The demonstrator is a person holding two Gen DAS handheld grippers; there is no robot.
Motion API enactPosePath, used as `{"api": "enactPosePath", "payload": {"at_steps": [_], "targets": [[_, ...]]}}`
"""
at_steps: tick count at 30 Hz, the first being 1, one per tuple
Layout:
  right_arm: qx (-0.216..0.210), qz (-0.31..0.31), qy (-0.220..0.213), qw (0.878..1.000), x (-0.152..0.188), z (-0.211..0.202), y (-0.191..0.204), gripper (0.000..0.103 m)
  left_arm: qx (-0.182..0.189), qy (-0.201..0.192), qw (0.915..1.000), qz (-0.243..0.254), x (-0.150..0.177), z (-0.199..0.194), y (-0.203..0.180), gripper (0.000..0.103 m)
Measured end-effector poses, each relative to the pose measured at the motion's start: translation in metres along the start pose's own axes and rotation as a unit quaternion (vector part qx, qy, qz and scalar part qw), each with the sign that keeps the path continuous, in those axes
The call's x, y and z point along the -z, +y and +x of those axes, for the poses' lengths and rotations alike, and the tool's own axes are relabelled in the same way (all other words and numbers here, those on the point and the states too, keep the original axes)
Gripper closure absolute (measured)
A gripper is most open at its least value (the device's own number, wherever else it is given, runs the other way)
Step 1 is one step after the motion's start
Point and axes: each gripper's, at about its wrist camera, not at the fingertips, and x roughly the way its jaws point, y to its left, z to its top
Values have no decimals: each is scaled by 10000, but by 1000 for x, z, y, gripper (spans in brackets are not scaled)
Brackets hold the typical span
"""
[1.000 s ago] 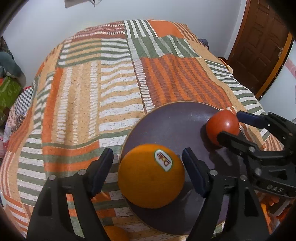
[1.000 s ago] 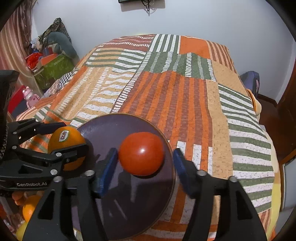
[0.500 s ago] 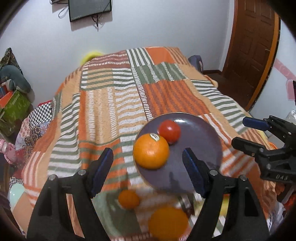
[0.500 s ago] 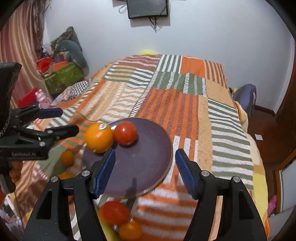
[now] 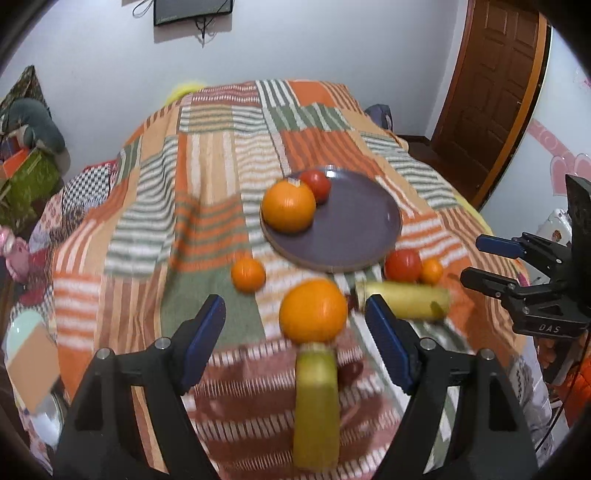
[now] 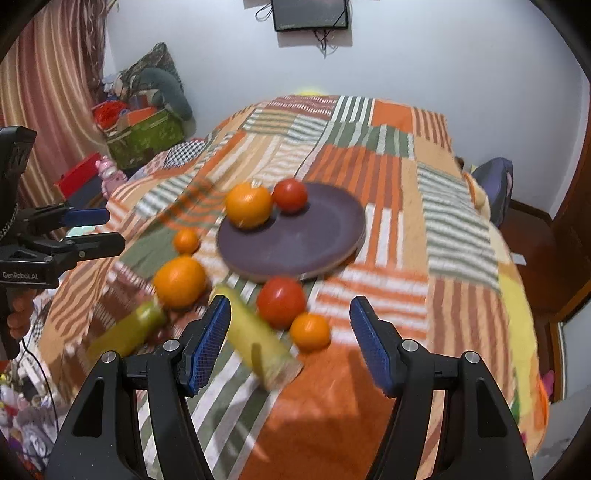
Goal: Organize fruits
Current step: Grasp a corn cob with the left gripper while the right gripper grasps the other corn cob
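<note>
A dark purple plate (image 5: 354, 236) (image 6: 306, 243) lies on the striped bedspread and holds a large orange (image 5: 289, 206) (image 6: 248, 206) and a red tomato (image 5: 316, 184) (image 6: 290, 194). In front of it on the bed lie another large orange (image 5: 313, 311) (image 6: 180, 281), a small orange (image 5: 248, 275) (image 6: 186, 240), a tomato (image 5: 402, 264) (image 6: 281, 301) beside another small orange (image 5: 431, 271) (image 6: 309, 331), and two yellow corn-like cobs (image 5: 404, 303) (image 5: 316, 406) (image 6: 258, 341) (image 6: 125, 332). My left gripper (image 5: 295, 343) is open and empty above the near fruits. My right gripper (image 6: 290, 343) is open and empty too.
The striped bedspread (image 5: 207, 192) covers the whole bed. A brown door (image 5: 491, 92) stands at the right. A green box and clutter (image 6: 144, 136) sit on the floor at the left. A screen (image 6: 310, 14) hangs on the far wall.
Both grippers have let go of the orange and tomato on the plate and pulled back and up. The fruits in front of the plate have come into view.
</note>
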Motion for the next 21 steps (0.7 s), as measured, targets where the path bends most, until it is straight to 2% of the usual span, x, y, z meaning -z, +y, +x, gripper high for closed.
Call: {"api": "enactPosePath", "payload": {"at_steps": [2,7,13,17,18,21], "targets": [[-94,27,99,9999,9,4,3,39,47,61,9999,-67,15,-1,0,27],[-280,171,374,9988,27,22,2,40,209,408,9989,-113,46,10,-2,44],[-346,276,630,9970,36,39,0,41,391,675,9965,-285,67,28,-4,48],[-357,196,677,9969,38,45,3,44,287,802,9962,-166,74,38,-7,53],[-395,190,677,9967,38,47,4,45,273,832,9960,-155,76,40,-7,56],[-348,166,674,9970,39,50,6,49,342,878,9953,-242,79,45,-5,59]]}}
